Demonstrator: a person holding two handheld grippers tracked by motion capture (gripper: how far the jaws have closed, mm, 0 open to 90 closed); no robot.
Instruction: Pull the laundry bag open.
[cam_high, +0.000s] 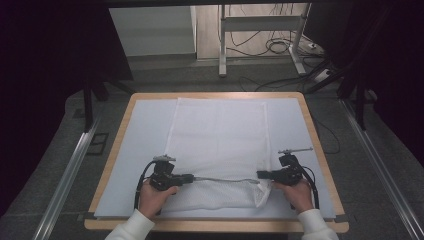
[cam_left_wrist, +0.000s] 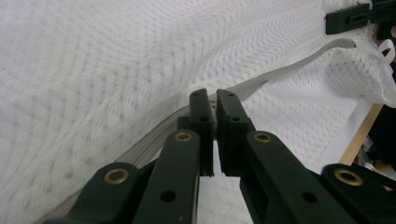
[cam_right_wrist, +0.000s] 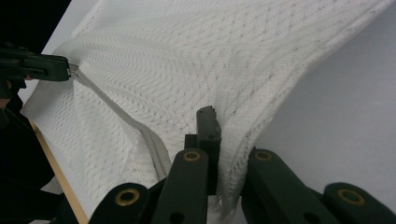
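Observation:
A white mesh bag (cam_high: 217, 145) lies flat on the pale mat, with its grey zipper (cam_high: 225, 179) running along the near end. My left gripper (cam_high: 189, 177) points right and is shut on the zipper pull at the zipper's left end. In the left gripper view, the jaws (cam_left_wrist: 215, 103) are pressed together over the zipper (cam_left_wrist: 280, 70), with a small brass bit between them. My right gripper (cam_high: 260, 175) points left, shut on the bag's right edge. In the right gripper view, mesh (cam_right_wrist: 187, 70) is folded between its jaws (cam_right_wrist: 224, 128), and the left gripper (cam_right_wrist: 46, 67) shows far off.
The pale mat (cam_high: 145, 130) covers a wooden table whose rim (cam_high: 320, 145) shows on all sides. Metal rails (cam_high: 70, 170) run along the floor on both sides. Beyond the table stand white frame legs (cam_high: 222, 45) and loose cables (cam_high: 280, 47).

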